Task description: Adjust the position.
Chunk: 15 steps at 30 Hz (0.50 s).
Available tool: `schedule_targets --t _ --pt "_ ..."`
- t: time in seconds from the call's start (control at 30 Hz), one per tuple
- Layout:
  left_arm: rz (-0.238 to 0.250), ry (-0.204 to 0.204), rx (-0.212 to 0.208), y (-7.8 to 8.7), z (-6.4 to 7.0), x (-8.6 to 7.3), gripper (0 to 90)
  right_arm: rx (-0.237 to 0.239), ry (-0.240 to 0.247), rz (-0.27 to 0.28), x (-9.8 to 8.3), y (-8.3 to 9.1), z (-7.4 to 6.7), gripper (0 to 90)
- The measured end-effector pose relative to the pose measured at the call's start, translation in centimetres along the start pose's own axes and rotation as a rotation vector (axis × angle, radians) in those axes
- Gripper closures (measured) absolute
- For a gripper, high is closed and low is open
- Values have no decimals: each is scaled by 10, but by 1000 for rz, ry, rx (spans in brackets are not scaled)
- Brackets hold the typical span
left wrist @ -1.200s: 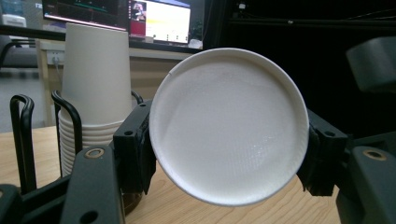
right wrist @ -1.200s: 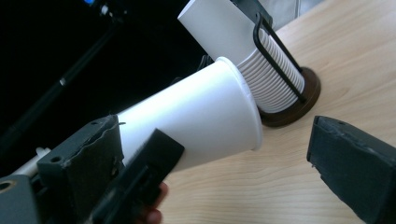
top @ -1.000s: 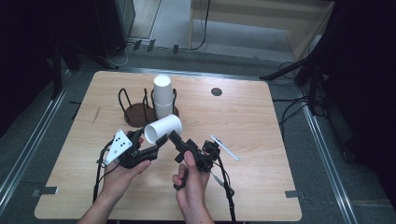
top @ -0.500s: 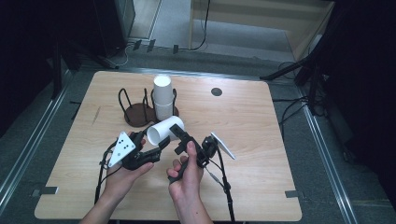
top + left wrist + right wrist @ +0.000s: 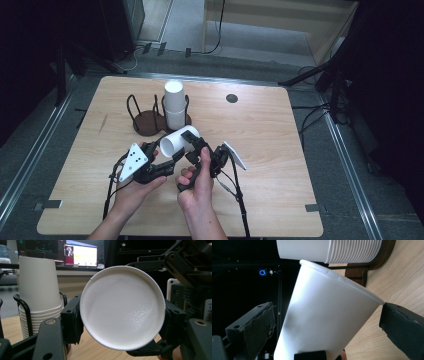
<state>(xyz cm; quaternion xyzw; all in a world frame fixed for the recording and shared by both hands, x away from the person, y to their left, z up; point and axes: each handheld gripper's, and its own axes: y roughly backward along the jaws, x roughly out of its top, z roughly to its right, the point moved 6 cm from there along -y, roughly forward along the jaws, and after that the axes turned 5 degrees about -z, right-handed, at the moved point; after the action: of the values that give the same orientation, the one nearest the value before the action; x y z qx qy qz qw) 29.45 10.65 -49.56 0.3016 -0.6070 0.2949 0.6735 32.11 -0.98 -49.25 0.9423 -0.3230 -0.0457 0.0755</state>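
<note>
Paper cup [image 5: 179,140] light, thin-walled, crushes easily; hold low on the wall, gently. Left gripper [image 5: 165,162] jaws clamp its base; right gripper [image 5: 196,148] jaws spread wide around it, near cup stack [image 5: 174,104].

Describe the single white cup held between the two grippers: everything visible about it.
The white paper cup lies on its side above the table, in front of the cup stack in its wire holder. It is plain, tapered, with a rolled rim, and looks undamaged. The left gripper clamps its sides near the base; the right gripper's jaws flank it, one touching the rim.
</note>
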Motion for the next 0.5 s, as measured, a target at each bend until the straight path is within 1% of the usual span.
schedule_targets --t 0.17,0.3,0.5 --pt "0 -1 -5 0 1 0 337 19 -40 -26 0 -5 3 7" --pt "-5 -11 -4 -1 1 -1 336 29 -57 -33 1 -8 6 10" --pt "-8 -27 -6 -2 1 -3 337 51 -90 -36 1 -9 6 59"
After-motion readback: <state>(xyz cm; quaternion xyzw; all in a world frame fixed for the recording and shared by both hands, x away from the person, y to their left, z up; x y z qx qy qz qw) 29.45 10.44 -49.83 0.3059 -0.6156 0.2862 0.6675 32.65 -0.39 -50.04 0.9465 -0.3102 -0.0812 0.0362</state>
